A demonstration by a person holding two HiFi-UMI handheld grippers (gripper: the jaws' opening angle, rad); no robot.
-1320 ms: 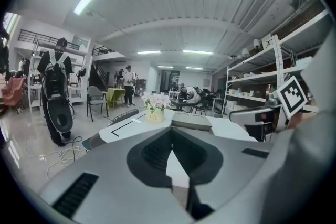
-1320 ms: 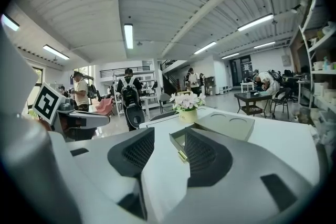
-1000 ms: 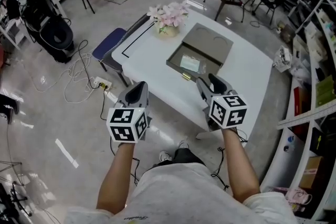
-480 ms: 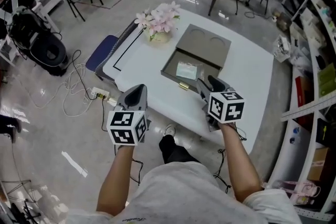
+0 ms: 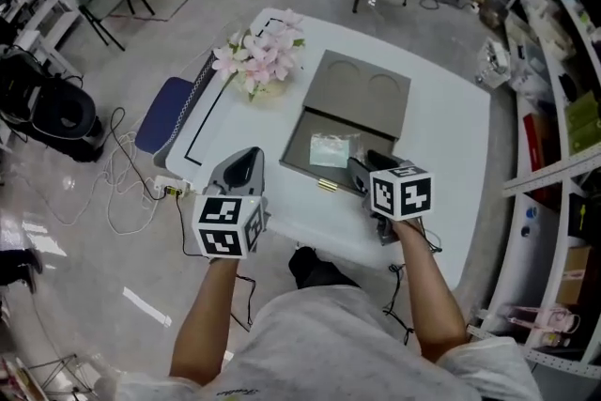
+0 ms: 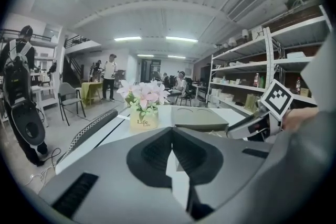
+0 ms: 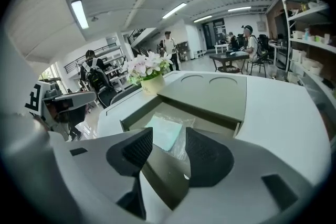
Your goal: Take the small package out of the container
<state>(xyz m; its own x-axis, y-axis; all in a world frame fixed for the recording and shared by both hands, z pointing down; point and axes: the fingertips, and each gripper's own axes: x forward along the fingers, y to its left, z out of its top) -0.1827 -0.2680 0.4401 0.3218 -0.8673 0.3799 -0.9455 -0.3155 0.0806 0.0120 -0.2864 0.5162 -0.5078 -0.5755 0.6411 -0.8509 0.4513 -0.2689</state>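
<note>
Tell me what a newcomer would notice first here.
An open grey box lies on the white table, lid folded back, a small pale package inside. The right claw points at it, jaws opening with nothing between them; the left claw hangs shut at the table's near edge. Pink flowers stand near the far left corner.

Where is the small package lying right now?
In the head view the small package lies inside the open grey box near the middle of the white table, to the right of the flowers.
</note>
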